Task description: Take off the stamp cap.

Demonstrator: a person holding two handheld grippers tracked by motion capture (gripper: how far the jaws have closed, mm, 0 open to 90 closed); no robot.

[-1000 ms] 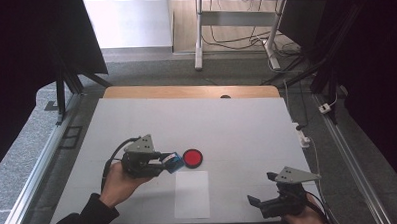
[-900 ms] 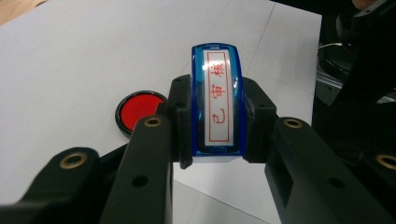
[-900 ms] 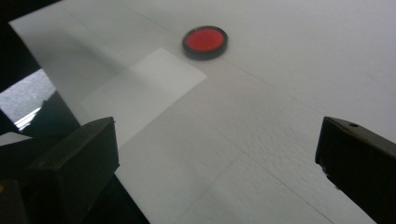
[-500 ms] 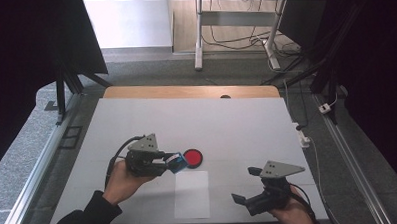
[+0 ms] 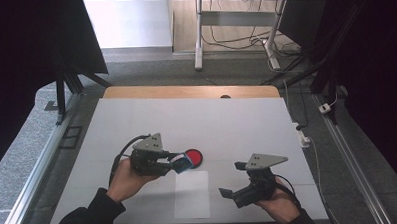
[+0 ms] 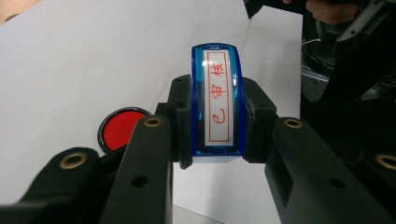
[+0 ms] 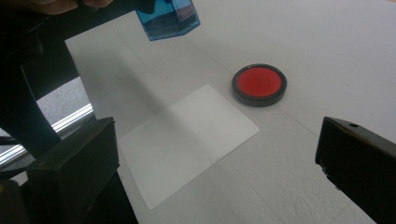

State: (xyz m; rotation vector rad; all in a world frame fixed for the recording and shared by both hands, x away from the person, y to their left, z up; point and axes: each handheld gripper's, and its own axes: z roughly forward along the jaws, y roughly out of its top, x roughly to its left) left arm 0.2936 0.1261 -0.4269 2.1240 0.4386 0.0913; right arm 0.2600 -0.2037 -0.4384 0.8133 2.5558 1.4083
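The left tongs [image 5: 174,163] are clamped on a blue stamp [image 5: 181,163]. One black jaw presses each side of it. In the left gripper view the stamp [image 6: 218,100] stands up between the jaws, and its white label with red signs faces the camera. The high view is too far off to show that label.

The stamp is held up in the air, just beside a round red ink pad [image 5: 193,155] and near the top edge of a white paper [image 5: 191,194]. The pad sits on the counter [image 5: 196,117], and the paper lies flat just in front of it. In the right gripper view the stamp [image 7: 168,18] hangs above the paper [image 7: 187,140], with the pad [image 7: 259,84] off to one side.

The right tongs [image 5: 230,179] are wide apart and hold nothing. In the right gripper view the two jaws sit far out at the bottom corners.

The left hand [image 5: 126,178] grips its tool from behind and points it toward the middle of the counter. The right hand [image 5: 278,203] is low at the near edge, to the right of the paper, with its tongs aimed left toward it.
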